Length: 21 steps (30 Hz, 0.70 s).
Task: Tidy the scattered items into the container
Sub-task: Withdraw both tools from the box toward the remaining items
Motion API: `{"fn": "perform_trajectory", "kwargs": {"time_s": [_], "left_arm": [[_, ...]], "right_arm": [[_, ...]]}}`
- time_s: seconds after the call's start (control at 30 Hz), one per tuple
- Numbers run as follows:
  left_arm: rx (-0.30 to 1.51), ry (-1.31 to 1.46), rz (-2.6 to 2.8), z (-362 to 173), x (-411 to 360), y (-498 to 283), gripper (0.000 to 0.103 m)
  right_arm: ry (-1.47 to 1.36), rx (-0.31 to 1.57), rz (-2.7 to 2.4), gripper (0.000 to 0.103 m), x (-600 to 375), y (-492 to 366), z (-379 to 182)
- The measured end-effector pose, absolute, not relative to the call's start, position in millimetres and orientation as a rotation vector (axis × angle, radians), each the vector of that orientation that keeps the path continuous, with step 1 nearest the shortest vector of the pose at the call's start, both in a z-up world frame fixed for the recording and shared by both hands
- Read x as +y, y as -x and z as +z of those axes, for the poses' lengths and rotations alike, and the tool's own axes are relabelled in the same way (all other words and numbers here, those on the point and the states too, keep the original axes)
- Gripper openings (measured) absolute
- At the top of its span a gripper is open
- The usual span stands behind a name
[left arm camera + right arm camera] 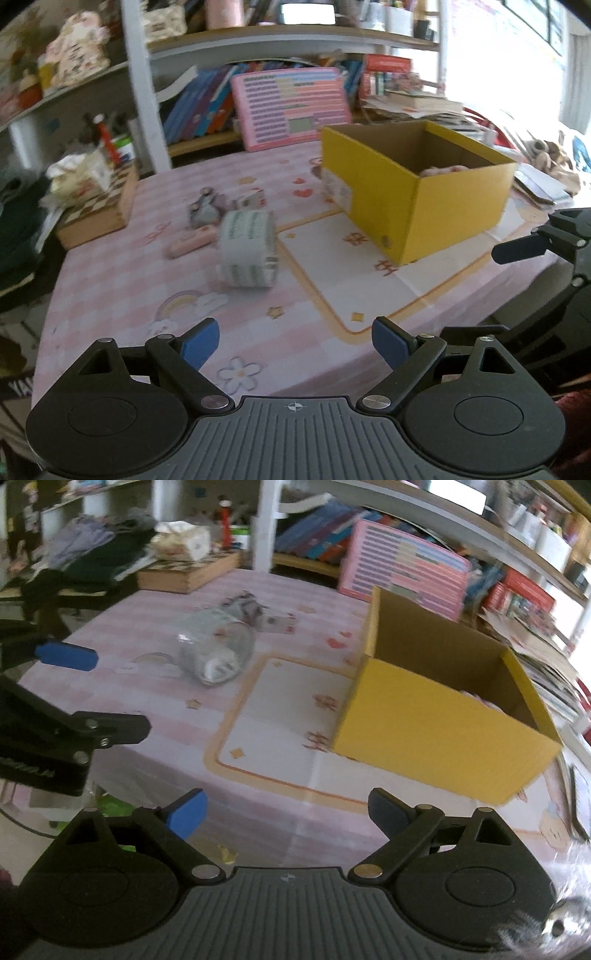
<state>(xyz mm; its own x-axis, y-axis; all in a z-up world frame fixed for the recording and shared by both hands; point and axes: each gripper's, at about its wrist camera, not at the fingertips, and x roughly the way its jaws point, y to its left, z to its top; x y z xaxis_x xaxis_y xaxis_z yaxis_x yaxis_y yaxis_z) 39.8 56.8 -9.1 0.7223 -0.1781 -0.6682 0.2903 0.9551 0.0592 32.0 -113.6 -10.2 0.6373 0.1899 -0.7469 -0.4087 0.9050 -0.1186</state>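
An open yellow cardboard box (421, 206) stands on the pink tablecloth, with something pink inside it (443, 170); it also shows in the right wrist view (436, 734). A clear jar with a green-printed label (248, 248) lies on its side left of the box, also in the right wrist view (218, 653). Behind it lie a pink case (192, 240), a grey-purple toy (205, 210) and a small card (253, 201). My left gripper (295, 347) is open and empty, near the table's front edge. My right gripper (286, 814) is open and empty, in front of the box.
A wooden chessboard box (99, 212) with tissues on it stands at the left. A pink board (291, 107) leans on book-filled shelves behind the table. Papers pile up at the right (535, 184). The right gripper shows at the right edge of the left wrist view (535, 243).
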Motion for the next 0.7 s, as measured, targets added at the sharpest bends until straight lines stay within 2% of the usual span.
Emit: {"fn": "perform_trajectory", "kwargs": {"time_s": [0.7], "left_arm": [[0.701, -0.075, -0.084, -1.2, 95.1, -74.8, 0.092]], "right_arm": [[0.379, 0.756, 0.561, 0.093, -62.7, -92.3, -9.9]]}}
